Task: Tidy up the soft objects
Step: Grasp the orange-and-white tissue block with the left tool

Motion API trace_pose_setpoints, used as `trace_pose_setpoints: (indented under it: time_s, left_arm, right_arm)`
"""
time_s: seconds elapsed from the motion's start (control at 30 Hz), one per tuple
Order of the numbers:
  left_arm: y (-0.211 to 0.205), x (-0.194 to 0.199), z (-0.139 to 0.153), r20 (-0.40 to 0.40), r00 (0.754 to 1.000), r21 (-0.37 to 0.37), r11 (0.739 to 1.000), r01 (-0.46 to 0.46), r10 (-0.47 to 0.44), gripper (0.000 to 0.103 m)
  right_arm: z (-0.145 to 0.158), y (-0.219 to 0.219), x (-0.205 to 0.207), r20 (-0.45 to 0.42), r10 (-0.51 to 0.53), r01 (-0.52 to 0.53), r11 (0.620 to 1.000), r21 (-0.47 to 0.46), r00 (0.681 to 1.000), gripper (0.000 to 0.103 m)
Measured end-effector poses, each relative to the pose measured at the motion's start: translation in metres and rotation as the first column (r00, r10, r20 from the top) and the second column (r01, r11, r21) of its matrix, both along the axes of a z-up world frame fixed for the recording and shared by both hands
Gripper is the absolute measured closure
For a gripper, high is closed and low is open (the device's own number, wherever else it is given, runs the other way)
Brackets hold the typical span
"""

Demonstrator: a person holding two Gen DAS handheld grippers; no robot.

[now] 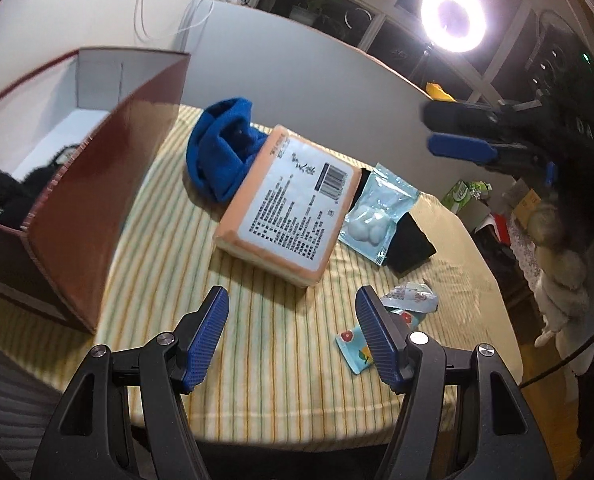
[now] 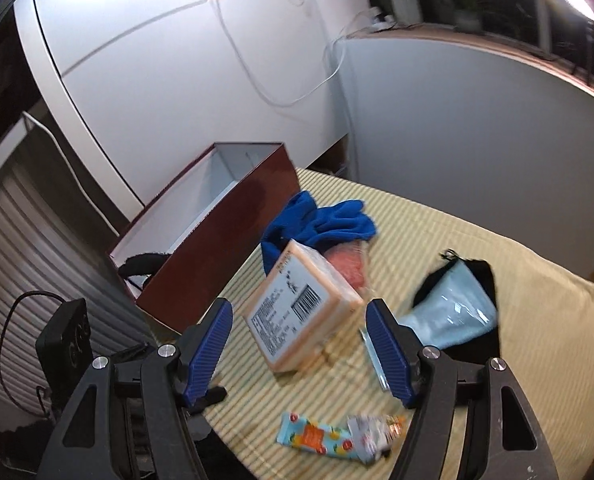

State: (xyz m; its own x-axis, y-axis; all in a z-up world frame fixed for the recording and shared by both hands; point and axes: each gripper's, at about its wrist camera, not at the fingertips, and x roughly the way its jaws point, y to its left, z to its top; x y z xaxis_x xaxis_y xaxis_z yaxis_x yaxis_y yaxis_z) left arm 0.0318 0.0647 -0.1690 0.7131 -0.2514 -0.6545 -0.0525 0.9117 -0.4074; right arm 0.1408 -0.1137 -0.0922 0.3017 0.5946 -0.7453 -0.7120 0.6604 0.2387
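An orange tissue pack [image 1: 289,204] [image 2: 297,312] with a white printed label lies on the striped cloth, leaning on a blue fleece cloth [image 1: 221,152] [image 2: 321,220]. To its right, a pale blue bag of cotton balls [image 1: 373,208] [image 2: 453,304] rests on a black cloth [image 1: 409,240] [image 2: 485,276]. My left gripper [image 1: 291,300] hovers open over the near part of the table, short of the pack. My right gripper [image 2: 299,308] [image 1: 431,130] is open above the table, and the pack shows between its fingers untouched.
A dark red open box [image 1: 97,200] [image 2: 217,232] stands at the left with a black fuzzy thing [image 1: 1,192] [image 2: 145,262] inside. Small colourful snack packets [image 1: 357,350] [image 2: 325,440] lie near the front edge. A pink packet [image 2: 349,264] lies behind the pack. A ring light [image 1: 453,18] glares at the back right.
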Motion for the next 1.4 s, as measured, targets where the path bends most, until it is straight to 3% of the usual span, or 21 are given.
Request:
trace_pose_setpoints:
  time_s: [0.23,0.33,0.57,0.73,0.87,1.4]
  left_arm:
    - [0.0,0.019,-0.014,-0.024,1.0,-0.043,0.999,-0.006,0.005,0.037]
    - [-0.001,0.026,-0.018,-0.035,0.999,-0.056,0.998,-0.007,0.005,0.037]
    - [0.001,0.039,-0.028,-0.057,0.998,-0.078,0.997,-0.024,0.02,0.037]
    - [0.003,0.05,-0.033,-0.058,0.998,-0.102,0.995,-0.024,0.018,0.037]
    - [0.0,0.053,-0.032,-0.047,0.999,-0.101,0.995,-0.018,0.013,0.038]
    - [-0.004,0.025,-0.018,-0.018,1.0,-0.044,0.999,0.003,-0.004,0.041]
  right_arm:
    - [-0.029,0.041,0.035,-0.076,0.035,-0.039,0.998,-0.049,0.996,0.038]
    - [-0.041,0.052,0.043,-0.095,0.043,-0.05,0.996,-0.072,0.995,0.044]
    - [-0.061,0.067,0.052,-0.115,0.044,-0.058,0.991,-0.118,0.992,0.047]
    - [-0.068,0.066,0.052,-0.116,0.042,-0.059,0.987,-0.148,0.992,0.048]
    - [-0.074,0.064,0.051,-0.119,0.036,-0.056,0.984,-0.17,0.992,0.058]
    - [-0.089,0.041,0.019,-0.179,0.014,-0.048,0.981,-0.187,0.984,0.058]
